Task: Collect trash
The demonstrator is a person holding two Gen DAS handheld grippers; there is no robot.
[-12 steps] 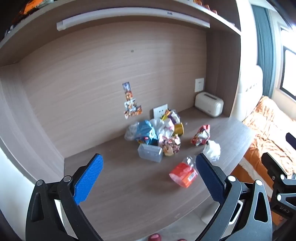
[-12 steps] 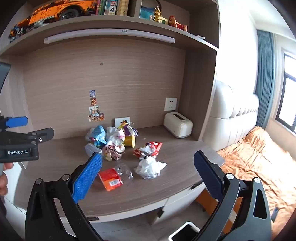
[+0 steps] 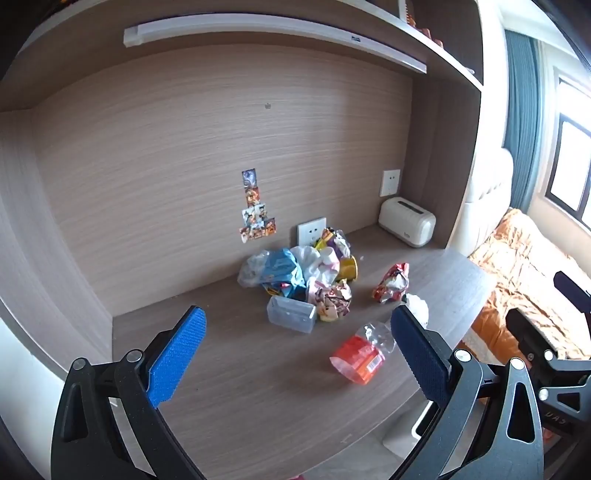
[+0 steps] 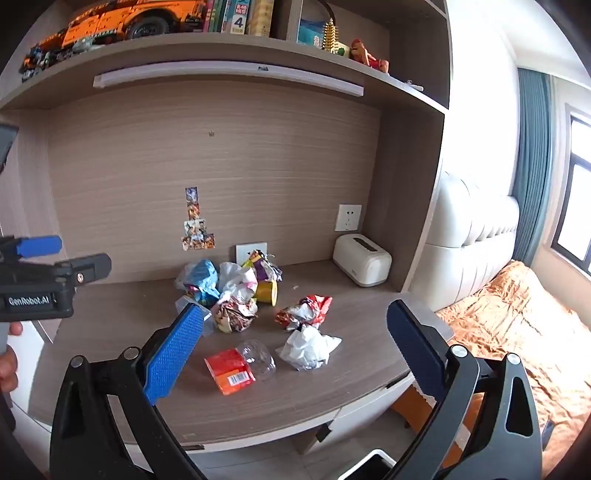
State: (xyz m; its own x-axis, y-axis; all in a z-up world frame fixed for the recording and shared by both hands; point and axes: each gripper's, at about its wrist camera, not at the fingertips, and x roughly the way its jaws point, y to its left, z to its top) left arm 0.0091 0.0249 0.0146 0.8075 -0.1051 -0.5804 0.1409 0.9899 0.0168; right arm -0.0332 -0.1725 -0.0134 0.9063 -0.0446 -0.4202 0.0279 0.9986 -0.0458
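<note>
comparing with the earlier frames, both views sit a little nearer the desk point(image 4: 110, 332) and the litter looks slightly larger, though nothing on the wood has shifted. the left gripper point(image 3: 295, 354) hangs above the front of the desk with its blue pads spread wide and nothing between them; the right gripper point(image 4: 295, 350) is just as wide open and empty, framing the nearest litter. the trash lies in two groups: a heap point(image 4: 229, 291) of crumpled wrappers, a blue bag, a yellow cup and a clear plastic box point(image 3: 291, 314) near the back wall, and closer to the front edge an orange packet point(image 4: 229, 371) touching a clear crushed bottle point(image 4: 260, 356), a white crumpled wad point(image 4: 308, 349) just beside them, and a red-and-white wrapper point(image 4: 304, 312) between the wad and the heap. nothing blocks the way to the front pieces. a cream toaster point(image 4: 362, 266) stands at the right rear corner under a wall socket point(image 4: 348, 217), and small stickers point(image 4: 195, 225) cling to the wood back panel. a shelf above carries an orange toy truck point(image 4: 122, 22) and books. the rim of a white bin point(image 4: 373, 465) shows on the floor below the desk, and a bed with an orange cover point(image 4: 517, 332) lies to the right by the window.
</note>
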